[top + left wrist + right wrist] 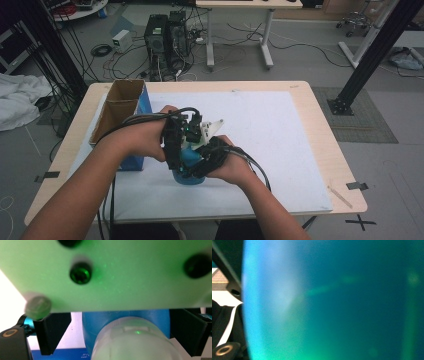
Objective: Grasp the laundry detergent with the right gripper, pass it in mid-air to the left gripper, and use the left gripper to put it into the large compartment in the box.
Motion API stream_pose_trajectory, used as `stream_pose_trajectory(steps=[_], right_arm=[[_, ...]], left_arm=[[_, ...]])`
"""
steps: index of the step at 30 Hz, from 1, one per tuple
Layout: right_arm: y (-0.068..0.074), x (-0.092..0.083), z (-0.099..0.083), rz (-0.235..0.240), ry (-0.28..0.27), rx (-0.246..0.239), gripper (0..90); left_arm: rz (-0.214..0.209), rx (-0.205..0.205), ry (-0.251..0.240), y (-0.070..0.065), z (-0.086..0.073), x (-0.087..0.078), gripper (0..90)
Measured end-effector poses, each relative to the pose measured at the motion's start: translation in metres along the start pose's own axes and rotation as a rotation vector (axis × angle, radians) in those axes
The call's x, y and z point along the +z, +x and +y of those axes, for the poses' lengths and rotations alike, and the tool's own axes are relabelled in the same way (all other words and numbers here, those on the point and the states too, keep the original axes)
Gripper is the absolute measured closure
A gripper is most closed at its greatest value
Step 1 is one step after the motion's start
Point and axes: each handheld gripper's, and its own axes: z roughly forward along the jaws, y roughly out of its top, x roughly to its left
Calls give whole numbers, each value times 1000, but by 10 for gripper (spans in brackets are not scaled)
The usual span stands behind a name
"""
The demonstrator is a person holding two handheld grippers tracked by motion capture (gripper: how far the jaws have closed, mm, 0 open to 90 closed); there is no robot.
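right hand-held gripper [202,162] grasps blue bottle [189,175] on white mat [280,150]; cables [165,65] litter floor.

**Layout around the bottle**

Standing on the sheet [280,150] near the table's [320,115] front edge: bottle [189,172]. Clustered over and against it, both grippers: left gripper [176,142] on its left, right gripper [212,152] on its right. Left of the bottle and slightly behind: open cardboard box [120,107]. Behind the table, on the floor: computer towers [165,37].
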Motion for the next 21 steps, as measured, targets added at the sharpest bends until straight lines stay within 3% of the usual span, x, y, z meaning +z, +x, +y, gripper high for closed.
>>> stream_pose_trajectory(steps=[7, 21], right_arm=[[0, 1, 0, 5, -2, 3, 466], [1, 0, 1, 3, -7, 14, 467]], left_arm=[[-10, 6, -6, -1, 1, -1, 188], [-8, 3, 5, -1, 2, -2, 273]])
